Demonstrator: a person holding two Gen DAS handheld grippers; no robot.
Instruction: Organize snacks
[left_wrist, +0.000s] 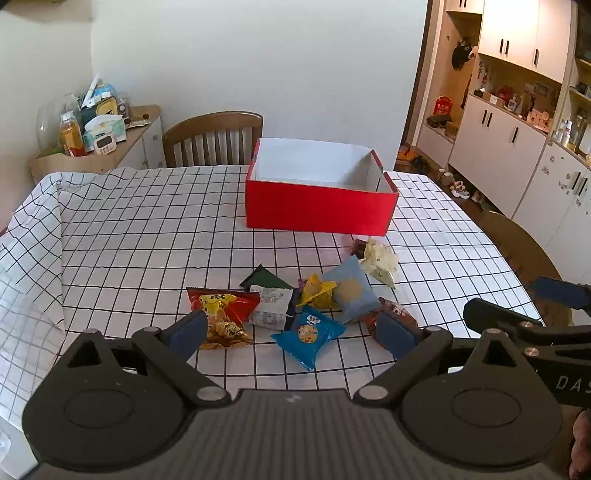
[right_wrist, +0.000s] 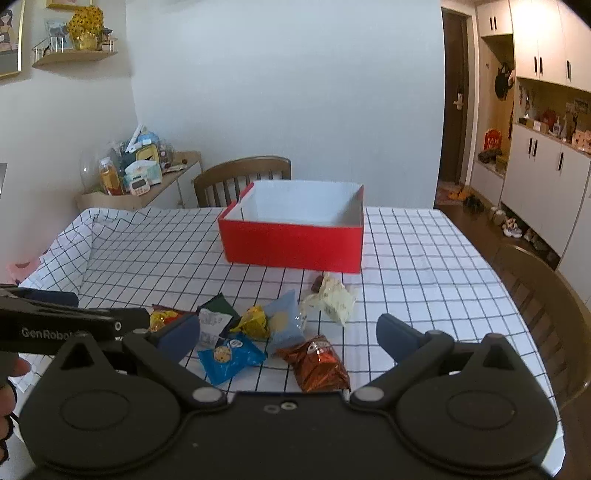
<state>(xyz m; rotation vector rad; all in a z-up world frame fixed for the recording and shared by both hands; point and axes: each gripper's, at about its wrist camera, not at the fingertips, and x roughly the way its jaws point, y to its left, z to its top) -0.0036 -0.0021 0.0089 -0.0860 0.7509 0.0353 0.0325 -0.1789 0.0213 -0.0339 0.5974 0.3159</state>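
Note:
An open red box (left_wrist: 317, 208) (right_wrist: 291, 245) with a white inside stands on the checked tablecloth beyond a pile of snack packets. The pile holds a red chips packet (left_wrist: 221, 314), a blue cookie packet (left_wrist: 306, 336) (right_wrist: 231, 356), a yellow packet (left_wrist: 319, 291) (right_wrist: 255, 321), a light blue packet (left_wrist: 351, 291) (right_wrist: 282, 323), a cream packet (left_wrist: 380, 264) (right_wrist: 332, 301) and a brown foil packet (right_wrist: 317, 363). My left gripper (left_wrist: 295, 332) is open and empty above the near side of the pile. My right gripper (right_wrist: 288, 338) is open and empty above the pile, over the brown packet.
A wooden chair (left_wrist: 214, 138) stands behind the table and another (right_wrist: 543, 314) at its right. A side shelf (left_wrist: 96, 147) holds bottles and boxes at the back left. White cabinets (left_wrist: 517, 147) line the right wall. The tablecloth (left_wrist: 129, 240) is rumpled at the left.

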